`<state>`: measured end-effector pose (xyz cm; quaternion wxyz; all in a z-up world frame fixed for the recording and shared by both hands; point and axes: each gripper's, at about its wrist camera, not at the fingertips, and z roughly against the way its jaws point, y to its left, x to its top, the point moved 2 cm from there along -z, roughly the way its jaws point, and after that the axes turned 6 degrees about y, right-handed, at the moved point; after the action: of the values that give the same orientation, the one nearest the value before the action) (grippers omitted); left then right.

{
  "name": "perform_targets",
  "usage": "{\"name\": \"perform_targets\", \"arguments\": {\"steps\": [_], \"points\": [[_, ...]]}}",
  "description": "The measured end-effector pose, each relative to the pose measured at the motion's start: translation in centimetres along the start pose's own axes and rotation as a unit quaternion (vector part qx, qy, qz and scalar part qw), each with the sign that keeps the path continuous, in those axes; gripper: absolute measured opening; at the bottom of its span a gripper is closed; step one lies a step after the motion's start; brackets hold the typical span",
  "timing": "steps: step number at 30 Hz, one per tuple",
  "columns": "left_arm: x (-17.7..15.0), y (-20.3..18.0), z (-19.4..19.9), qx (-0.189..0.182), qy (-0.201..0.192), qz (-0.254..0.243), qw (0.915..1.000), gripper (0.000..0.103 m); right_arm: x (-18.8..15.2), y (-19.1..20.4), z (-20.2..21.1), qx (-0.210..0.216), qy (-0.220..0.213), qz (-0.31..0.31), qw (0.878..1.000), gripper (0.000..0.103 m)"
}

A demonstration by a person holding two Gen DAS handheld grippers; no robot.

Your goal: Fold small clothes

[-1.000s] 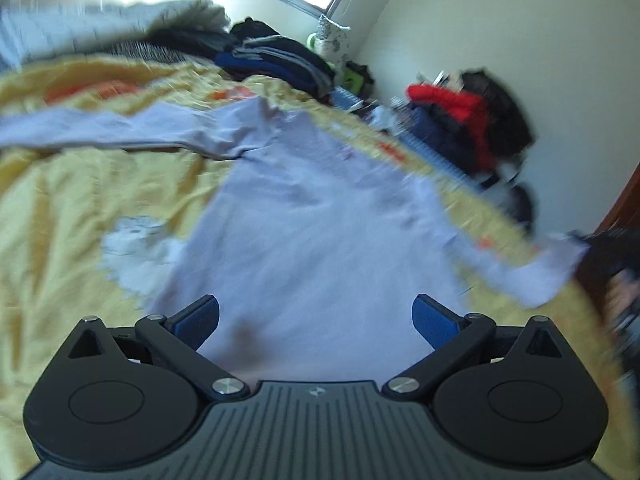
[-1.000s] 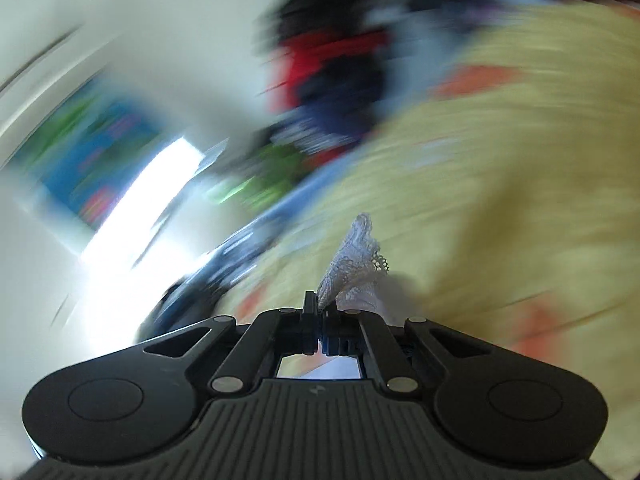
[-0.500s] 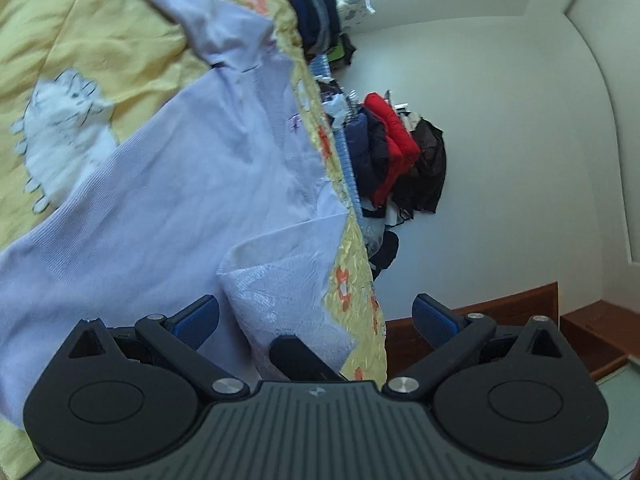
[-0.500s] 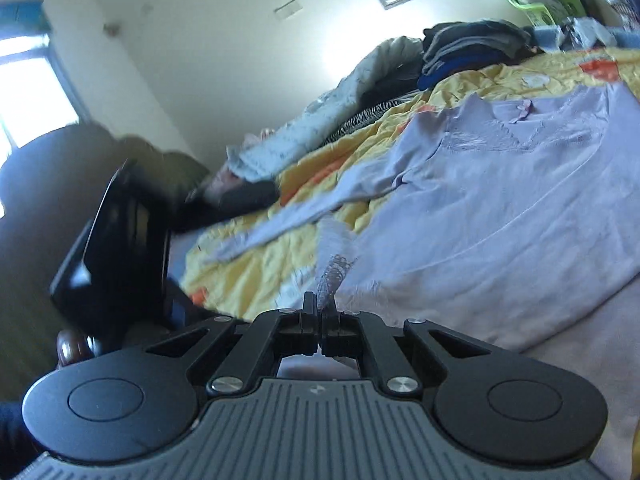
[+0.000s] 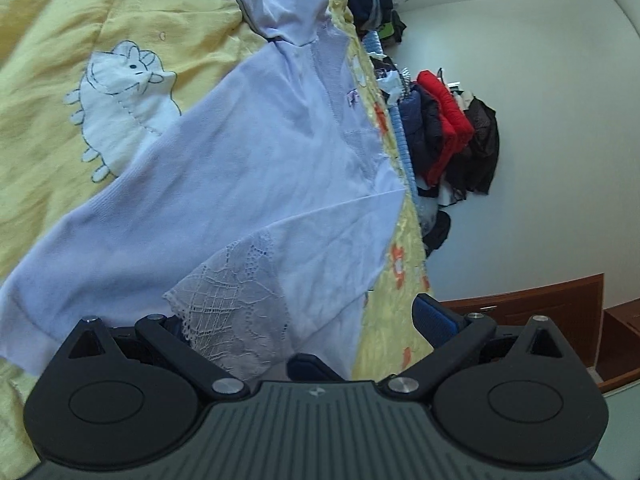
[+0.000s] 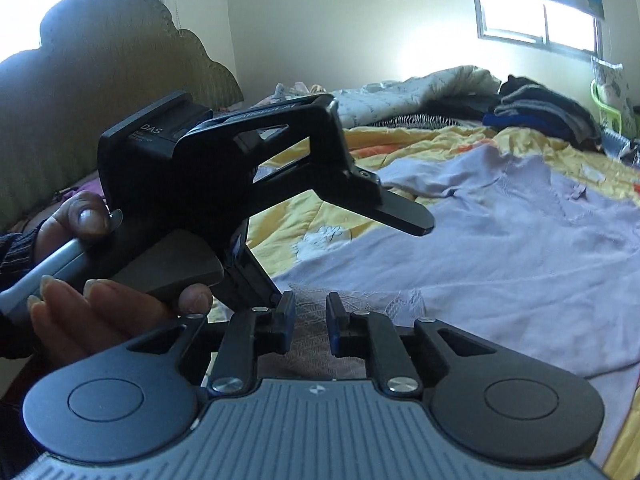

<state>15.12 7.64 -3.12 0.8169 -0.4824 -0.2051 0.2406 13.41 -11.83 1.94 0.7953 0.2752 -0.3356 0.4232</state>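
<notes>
Sleeve (image 5: 320,248) folded across top (image 5: 240,152), yellow quilt (image 5: 60,40) beneath

"DAS" on left tongs' (image 6: 412,220) black body, rest unreadable

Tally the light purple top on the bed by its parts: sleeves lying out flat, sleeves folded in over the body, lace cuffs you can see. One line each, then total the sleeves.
Sleeves lying out flat on the lavender top: 1, the far sleeve.
Sleeves folded in over the body: 1, the near sleeve.
Lace cuffs in view: 1, the lace cuff.
Total sleeves: 2.
</notes>
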Motion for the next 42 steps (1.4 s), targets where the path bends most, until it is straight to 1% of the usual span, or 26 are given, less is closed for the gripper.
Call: {"name": "perform_targets", "arguments": {"steps": [2,4,6,7,8,9,10,11,12,13,14,16,18,20,21,23,25,26,29,31,32,34,35,37,39,42], "points": [[-0.1,-0.3,0.0,0.019,-0.007,-0.009,0.9997,0.103,-0.3,-0.7,0.9,0.004,-0.001,-0.019,1.000,0.026],[-0.1,-0.5,-0.1,0.040,-0.011,-0.019,0.9989,0.103,-0.8,-2.1,2.0,-0.002,-0.010,-0.047,0.999,0.033],[-0.3,-0.9,0.1,0.064,-0.017,-0.031,0.9973,0.097,-1.5,-3.9,3.3,-0.015,-0.024,-0.086,0.996,0.036],[-0.4,-1.1,0.0,0.082,-0.016,-0.042,0.9956,0.087,-1.8,-4.9,3.9,-0.019,-0.034,-0.110,0.993,0.036],[-0.3,-1.3,-0.1,0.096,-0.015,-0.051,0.9940,0.070,-2.1,-6.1,4.4,-0.026,-0.045,-0.135,0.990,0.036],[-0.3,-1.4,-0.2,0.113,-0.013,-0.056,0.9920,0.058,-2.6,-7.2,4.9,-0.038,-0.060,-0.162,0.984,0.037],[-0.3,-1.4,-0.5,0.130,-0.007,-0.059,0.9898,0.035,-3.1,-8.0,5.5,-0.046,-0.072,-0.185,0.979,0.035],[-0.4,-1.1,-0.6,0.144,0.001,-0.060,0.9878,0.027,-3.6,-8.8,5.8,-0.052,-0.084,-0.207,0.973,0.035],[-0.4,-1.0,-0.5,0.146,0.000,-0.059,0.9876,0.027,-4.2,-9.6,6.0,-0.060,-0.097,-0.228,0.967,0.034],[-0.4,-0.9,-0.5,0.148,-0.001,-0.057,0.9874,0.022,-4.8,-10.3,6.1,-0.067,-0.109,-0.246,0.961,0.034],[-0.4,-0.9,-0.5,0.155,-0.002,-0.058,0.9862,0.011,-5.3,-10.8,6.1,-0.073,-0.118,-0.264,0.955,0.034],[-0.5,-0.7,-0.4,0.166,-0.009,-0.061,0.9842,0.002,-6.6,-12.0,5.9,-0.070,-0.132,-0.307,0.940,0.034],[-0.5,-0.7,0.0,0.171,-0.014,-0.069,0.9828,0.001,-8.0,-12.8,5.5,-0.059,-0.142,-0.342,0.927,0.034],[-0.5,-1.5,0.5,0.166,-0.015,-0.087,0.9821,0.000,-9.0,-13.0,5.4,-0.062,-0.140,-0.360,0.920,0.034],[-0.5,-2.1,0.8,0.160,-0.016,-0.098,0.9821,0.000,-9.0,-13.1,5.7,-0.058,-0.147,-0.366,0.917,0.034],[-0.2,-3.6,1.8,0.147,-0.019,-0.121,0.9816,0.000,-9.2,-13.1,6.3,-0.063,-0.172,-0.361,0.914,0.034],[0.0,-5.1,3.5,0.131,-0.029,-0.140,0.9810,0.000,-9.3,-13.6,6.2,-0.060,-0.170,-0.376,0.909,0.034],[0.1,-5.6,4.6,0.126,-0.040,-0.146,0.9803,0.000,-9.4,-13.8,6.1,-0.056,-0.170,-0.383,0.906,0.034],[0.3,-6.1,8.2,0.117,-0.079,-0.146,0.9791,0.000,-9.2,-14.0,6.1,-0.057,-0.171,-0.383,0.906,0.034],[0.4,-4.4,8.9,0.128,-0.077,-0.122,0.9813,0.000,-9.2,-14.1,5.8,-0.054,-0.166,-0.383,0.907,0.035],[0.4,-2.9,8.5,0.147,-0.066,-0.096,0.9822,0.000,-9.2,-14.1,5.7,-0.051,-0.164,-0.384,0.907,0.035],[0.0,-0.7,7.2,0.180,-0.045,-0.081,0.9794,0.000,-9.1,-14.2,5.5,-0.047,-0.160,-0.386,0.907,0.036],[-0.2,0.1,6.7,0.194,-0.041,-0.080,0.9770,0.000,-9.0,-14.3,5.5,-0.047,-0.158,-0.388,0.907,0.036],[-0.5,0.6,6.3,0.199,-0.041,-0.088,0.9752,0.000,-8.8,-14.6,5.2,-0.048,-0.152,-0.389,0.907,0.037],[-0.4,0.5,6.4,0.216,-0.051,-0.108,0.9692,0.000,-8.8,-14.6,5.0,-0.049,-0.146,-0.389,0.908,0.038],[0.0,0.7,6.4,0.231,-0.036,-0.116,0.9654,0.001,-8.9,-14.6,4.9,-0.050,-0.145,-0.389,0.909,0.040]]}}
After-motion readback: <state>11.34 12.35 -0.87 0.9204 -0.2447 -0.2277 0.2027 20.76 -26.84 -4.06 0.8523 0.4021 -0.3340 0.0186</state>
